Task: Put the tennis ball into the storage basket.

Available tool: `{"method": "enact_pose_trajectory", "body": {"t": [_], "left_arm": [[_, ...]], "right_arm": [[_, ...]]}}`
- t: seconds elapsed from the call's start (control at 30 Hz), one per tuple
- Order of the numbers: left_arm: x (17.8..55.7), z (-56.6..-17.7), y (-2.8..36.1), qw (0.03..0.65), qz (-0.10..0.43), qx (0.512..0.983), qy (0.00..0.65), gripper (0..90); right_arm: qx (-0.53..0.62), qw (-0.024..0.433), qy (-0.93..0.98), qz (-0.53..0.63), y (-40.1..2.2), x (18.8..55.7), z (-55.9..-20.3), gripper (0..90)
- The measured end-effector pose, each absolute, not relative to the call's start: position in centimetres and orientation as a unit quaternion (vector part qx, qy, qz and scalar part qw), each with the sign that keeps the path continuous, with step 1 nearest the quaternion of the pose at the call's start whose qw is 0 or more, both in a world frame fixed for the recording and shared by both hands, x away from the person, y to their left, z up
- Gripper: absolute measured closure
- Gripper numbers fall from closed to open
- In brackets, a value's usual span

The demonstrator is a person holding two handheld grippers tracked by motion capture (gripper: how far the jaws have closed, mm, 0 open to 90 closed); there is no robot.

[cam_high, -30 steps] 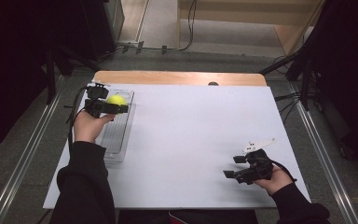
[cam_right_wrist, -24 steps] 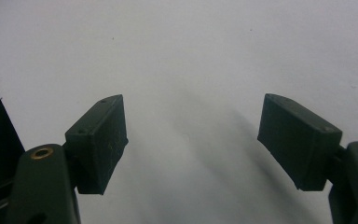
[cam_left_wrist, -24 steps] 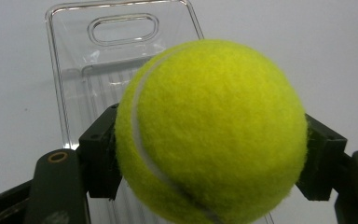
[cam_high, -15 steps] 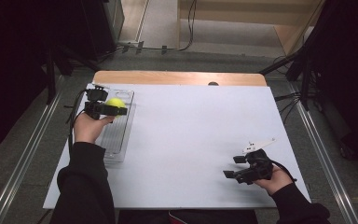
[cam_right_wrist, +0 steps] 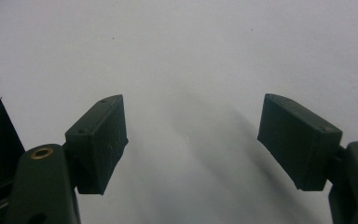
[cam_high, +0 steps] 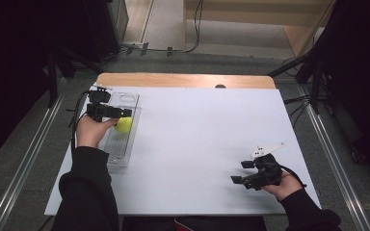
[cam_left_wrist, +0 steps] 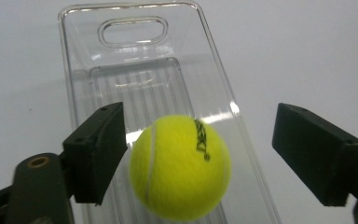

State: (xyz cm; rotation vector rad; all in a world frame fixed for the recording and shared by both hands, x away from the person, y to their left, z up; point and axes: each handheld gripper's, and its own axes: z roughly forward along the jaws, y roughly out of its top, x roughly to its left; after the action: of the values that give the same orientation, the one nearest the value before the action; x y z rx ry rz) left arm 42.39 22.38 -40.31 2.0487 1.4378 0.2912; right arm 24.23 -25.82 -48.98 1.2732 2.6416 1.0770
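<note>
A yellow tennis ball is over the clear plastic tray at the table's left edge. My left gripper hovers above the tray. Its jaws have just been opening, and the ball sits loose between them: close to the left pad, far from the right one. My right gripper is open low over the white tabletop at the front right, with nothing between its jaws.
The white table has a wooden strip along its far edge. Metal rails run along the floor on both sides, and cables lie on the floor beyond the table.
The left jaws have spread apart and let go of the ball, which has dropped from between them toward the tray. The right gripper has not moved.
</note>
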Motion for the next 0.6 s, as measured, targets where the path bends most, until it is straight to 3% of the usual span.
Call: {"method": "enact_pose_trajectory", "body": {"t": [0.3, 0.6], "left_arm": [[42.0, -38.7, 21.8, 0.319, 0.107, 0.777, 0.532, 17.6], [41.3, -37.5, 20.7, 0.352, 0.071, 0.791, 0.495, 17.9]], "right_arm": [[0.409, 0.008, 0.845, 0.344, -25.8, 24.3, -49.0, 21.7], [0.409, 0.01, 0.844, 0.347, -25.9, 24.4, -49.0, 21.6]]}}
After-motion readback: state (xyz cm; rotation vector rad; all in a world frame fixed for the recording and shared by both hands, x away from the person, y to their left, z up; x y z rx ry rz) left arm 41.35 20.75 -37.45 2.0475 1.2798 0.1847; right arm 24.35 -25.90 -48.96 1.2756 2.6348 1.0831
